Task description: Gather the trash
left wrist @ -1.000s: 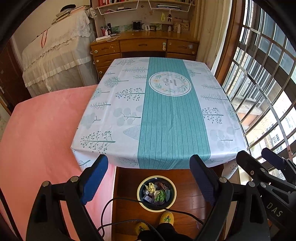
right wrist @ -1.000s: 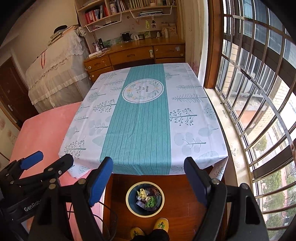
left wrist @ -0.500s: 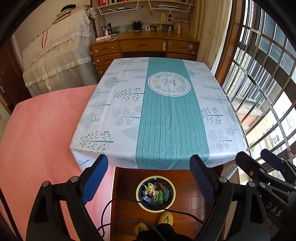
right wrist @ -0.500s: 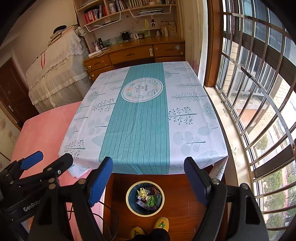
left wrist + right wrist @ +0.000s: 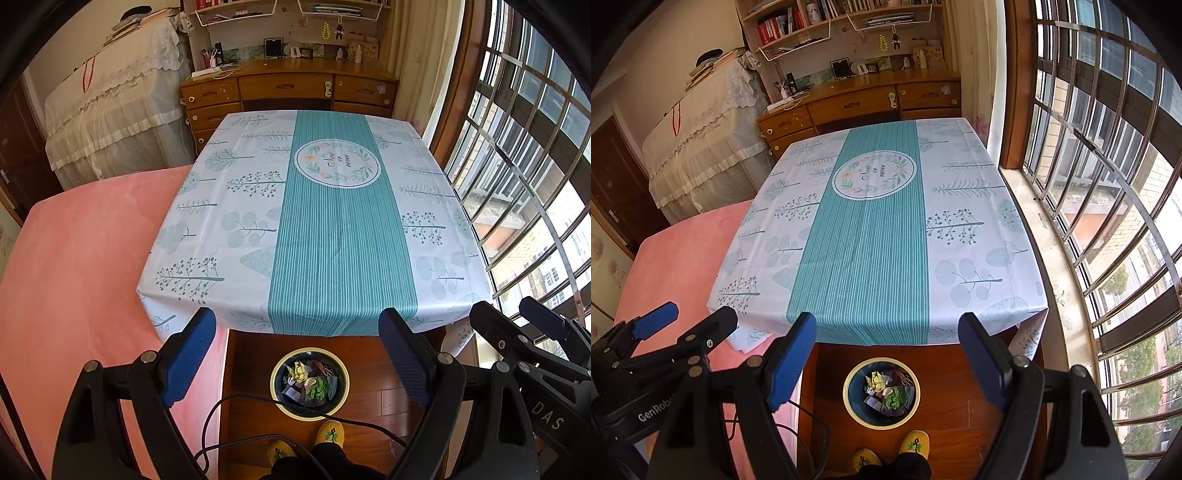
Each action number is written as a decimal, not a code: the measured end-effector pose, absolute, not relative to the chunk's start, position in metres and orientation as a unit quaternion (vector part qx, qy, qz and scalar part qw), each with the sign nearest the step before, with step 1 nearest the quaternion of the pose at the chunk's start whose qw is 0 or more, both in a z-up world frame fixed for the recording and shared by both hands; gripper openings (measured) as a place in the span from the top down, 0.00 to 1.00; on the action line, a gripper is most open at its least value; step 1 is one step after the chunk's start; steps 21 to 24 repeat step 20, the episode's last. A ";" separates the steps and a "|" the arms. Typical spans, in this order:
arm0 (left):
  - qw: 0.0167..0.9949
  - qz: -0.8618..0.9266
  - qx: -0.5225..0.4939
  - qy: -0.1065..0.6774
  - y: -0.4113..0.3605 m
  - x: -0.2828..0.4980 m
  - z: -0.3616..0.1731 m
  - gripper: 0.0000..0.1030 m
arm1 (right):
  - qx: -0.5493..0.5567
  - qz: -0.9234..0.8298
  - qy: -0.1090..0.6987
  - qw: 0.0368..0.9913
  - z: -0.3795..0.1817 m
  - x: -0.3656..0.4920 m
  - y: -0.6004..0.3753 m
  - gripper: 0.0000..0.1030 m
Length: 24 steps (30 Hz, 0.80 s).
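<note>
Both claws, left gripper (image 5: 297, 325) and right gripper (image 5: 886, 328), hang released and empty above the trash-filled bin (image 5: 309, 382) beside the tablecloth-covered table (image 5: 207, 236).

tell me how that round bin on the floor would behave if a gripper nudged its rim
The bin would probably slide rather than tip: it looks low and wide and sits on smooth wooden floor. It is likely light, since the trash inside looks like crumpled paper and scraps, which might shift or spill.

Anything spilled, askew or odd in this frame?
Nothing stands out. The trash sits inside the bin on the floor, none spilled around it. The tablecloth lies flat. Both tongs, left and right, hang open and empty.
</note>
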<state>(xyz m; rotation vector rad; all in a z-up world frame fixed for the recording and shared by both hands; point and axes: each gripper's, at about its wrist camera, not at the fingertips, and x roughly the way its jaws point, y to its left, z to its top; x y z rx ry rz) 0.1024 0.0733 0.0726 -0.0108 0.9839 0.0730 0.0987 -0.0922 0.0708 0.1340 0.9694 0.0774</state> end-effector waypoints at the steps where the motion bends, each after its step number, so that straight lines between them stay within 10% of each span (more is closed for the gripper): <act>1: 0.881 0.036 -0.005 0.473 0.073 0.102 0.072 0.14 | 0.064 0.037 0.465 0.882 0.071 0.099 -0.092 0.23; 24: 0.878 0.036 -0.003 0.478 0.069 0.099 0.069 0.14 | 0.067 0.039 0.471 0.879 0.064 0.102 -0.094 0.22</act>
